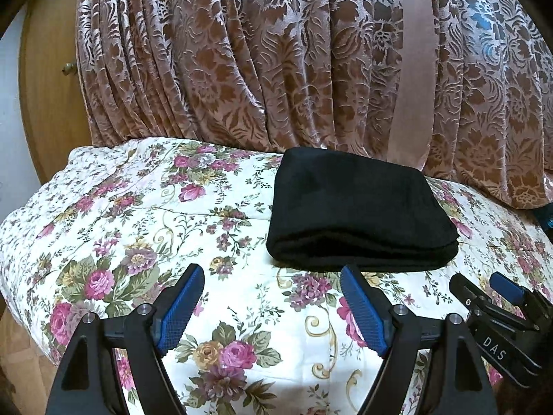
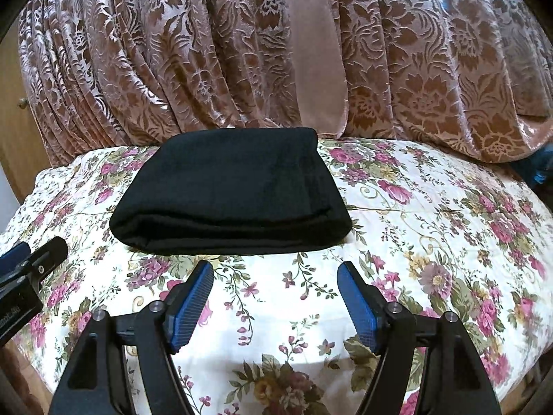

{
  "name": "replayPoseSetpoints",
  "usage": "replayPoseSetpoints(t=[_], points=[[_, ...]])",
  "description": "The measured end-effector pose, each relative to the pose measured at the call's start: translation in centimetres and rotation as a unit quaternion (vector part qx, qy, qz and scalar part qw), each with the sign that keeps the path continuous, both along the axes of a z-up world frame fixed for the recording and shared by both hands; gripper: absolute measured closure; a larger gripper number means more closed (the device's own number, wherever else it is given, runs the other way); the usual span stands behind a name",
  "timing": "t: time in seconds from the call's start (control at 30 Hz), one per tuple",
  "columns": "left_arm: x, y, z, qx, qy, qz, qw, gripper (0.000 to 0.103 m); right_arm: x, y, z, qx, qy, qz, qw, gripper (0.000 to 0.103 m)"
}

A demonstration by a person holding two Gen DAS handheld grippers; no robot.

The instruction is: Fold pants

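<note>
okay, looking down both sets of fingers now, and the pants [image 2: 228, 193] sit as a neat black rectangle on the bed [image 2: 432, 242], out toward the far edge where the brown flowered curtain [image 2: 414, 69] hangs down behind. the bundle is stacked in several layers; i can see the layered edge along the side nearest me, flat and even, nothing trailing off onto the flowered bedspread.

my left gripper [image 1: 273, 306] hangs just short of the near edge of the bundle, blue pads spread wide, nothing between them. my right gripper [image 2: 276, 302] is the same story: fingers wide apart, empty, pointing at the near side of the pants but not touching. the two tools sit close together side by side, each one peeking into the other's view at the edge.

so where does that leave the job? by my reading, the folding is as good as done. no leg sticks out, no waistband flaps loose, the corners look squared. i can't see the far side of the bundle well, so a stray bit could hide back there. what's left, if anything, is a light press to flatten the top, or simply backing both hands away and calling it finished.
</note>
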State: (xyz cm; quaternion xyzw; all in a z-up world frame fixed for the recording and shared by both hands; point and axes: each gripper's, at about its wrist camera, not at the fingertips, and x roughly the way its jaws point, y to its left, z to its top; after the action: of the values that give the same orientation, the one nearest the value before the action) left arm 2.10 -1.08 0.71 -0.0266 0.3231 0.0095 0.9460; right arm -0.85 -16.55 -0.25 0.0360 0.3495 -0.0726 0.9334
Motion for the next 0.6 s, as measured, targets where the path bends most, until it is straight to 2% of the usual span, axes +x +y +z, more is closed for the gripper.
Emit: replayPoseSetpoints(t=[0.17,0.6], points=[[-0.44,-0.26,0.38,0.005,-0.012,-0.004,0.9999,0.021,-0.19,-0.32,0.39,-0.001,-0.007,-0.005,1.000,0.029],[-0.61,-0.23,0.74,0.009,-0.012,-0.003,0.9999,0.021,-0.34,0.44,0.45,-0.011,-0.009,0.003,1.000,0.029]])
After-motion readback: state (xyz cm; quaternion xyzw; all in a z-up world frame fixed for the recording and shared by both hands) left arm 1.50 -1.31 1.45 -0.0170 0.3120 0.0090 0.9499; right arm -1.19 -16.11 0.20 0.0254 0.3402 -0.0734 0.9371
